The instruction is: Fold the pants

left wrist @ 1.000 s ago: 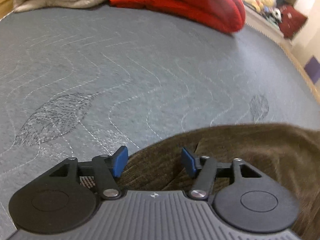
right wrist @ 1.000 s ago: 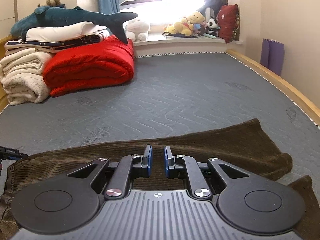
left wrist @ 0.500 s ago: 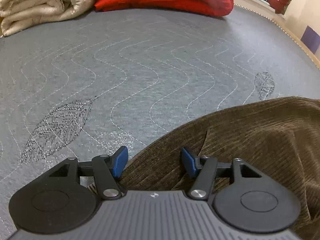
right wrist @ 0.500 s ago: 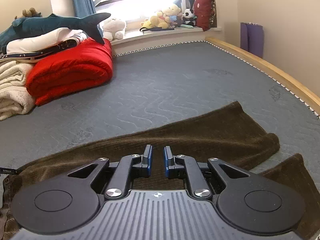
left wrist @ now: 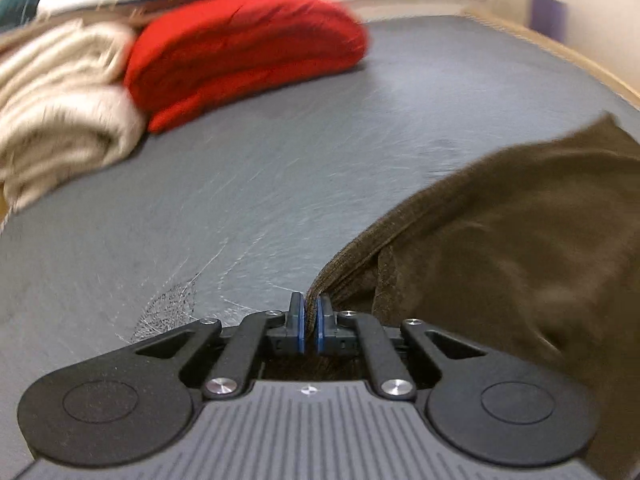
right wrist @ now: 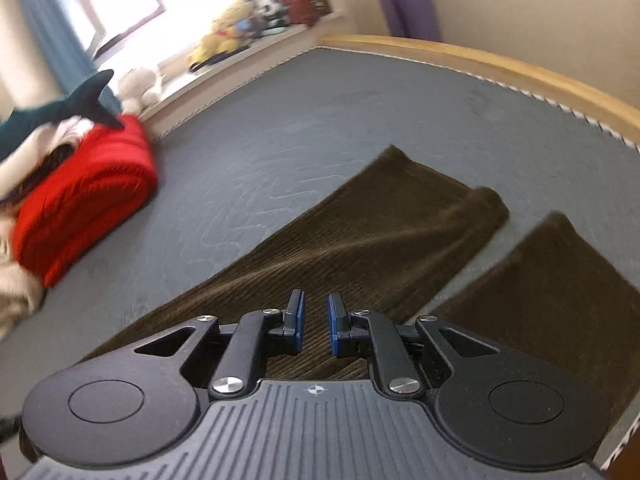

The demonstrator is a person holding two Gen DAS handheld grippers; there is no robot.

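Left gripper (left wrist: 309,314) pinches the pants' edge; fold about to begin.

Its jaws have just been closing and now clamp the ribbed hem of the brown pants (left wrist: 512,248), lifted off the grey mattress (left wrist: 280,140). The right gripper (right wrist: 313,322) hovers over the near leg, jaws narrowly apart, nothing visibly held. Next, I judge, carry the pinched edge across onto the other leg, keeping layers aligned.
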